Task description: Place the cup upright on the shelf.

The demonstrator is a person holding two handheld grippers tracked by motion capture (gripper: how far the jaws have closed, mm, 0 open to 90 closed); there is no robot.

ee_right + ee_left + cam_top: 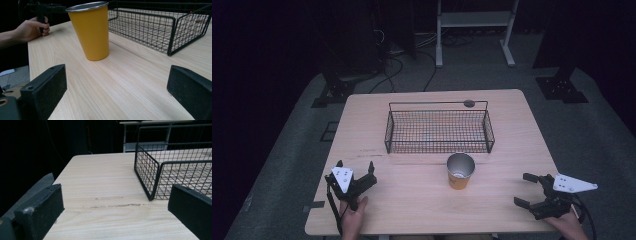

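An upright yellow metal cup (460, 171) stands on the wooden table (412, 200), just in front of an empty black wire basket (437, 146). My left gripper (356, 168) rests open at the table's front left, held by a hand, its jaws pointing toward the basket's left corner (147, 170). My right gripper (523, 189) is open at the front right, its jaws pointing left toward the cup (91, 30). In both gripper views the jaws stand wide apart over bare wood, and neither gripper (115, 212) (117, 92) holds anything. The cup is well short of the right jaws.
The basket (140, 27) sits mid-table behind the cup. A person's other hand (31, 30) holds the left gripper (42, 10) beyond the cup. A white shelf frame (474, 30), black stands and cables are on the grey floor beyond the table.
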